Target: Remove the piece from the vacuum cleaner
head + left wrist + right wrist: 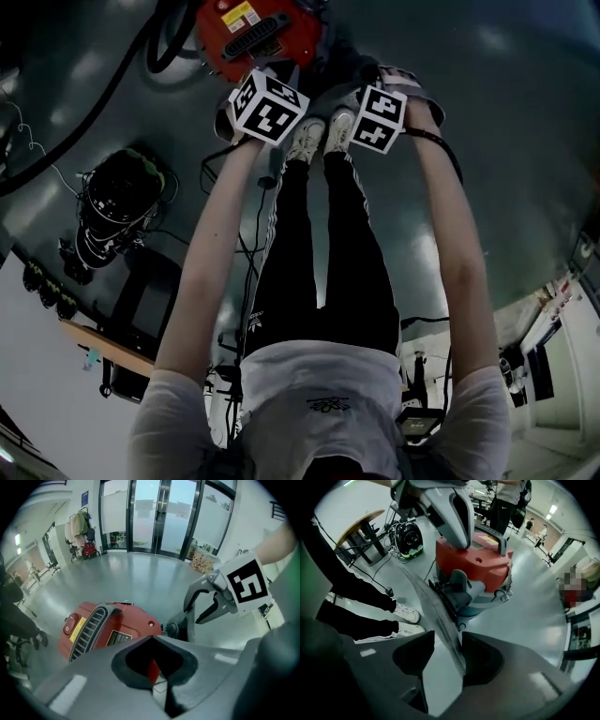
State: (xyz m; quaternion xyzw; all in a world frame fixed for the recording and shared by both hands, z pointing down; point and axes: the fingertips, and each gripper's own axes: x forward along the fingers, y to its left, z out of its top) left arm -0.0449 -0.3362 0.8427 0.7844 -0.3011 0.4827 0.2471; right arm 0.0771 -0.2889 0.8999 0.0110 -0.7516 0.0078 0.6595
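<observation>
**Both tools at the vacuum, strip lined up but not clamped**
The right tool [443, 653] stands open. A grey ribbed strip [436, 611], probably the piece to remove, runs from the vacuum [473, 559] into its gap and lies against one jaw, ready for a pinch. The left tool [153, 667] is closed to a small hollow with red showing inside, likely steadying the body. Whether it truly grips is unclear.

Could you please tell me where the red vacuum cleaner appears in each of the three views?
Head view: the red vacuum cleaner sits at the top edge, left of centre.
Left gripper view: it is at lower left.
Right gripper view: it is at upper centre.
Shared landmark: its yellow label.
</observation>
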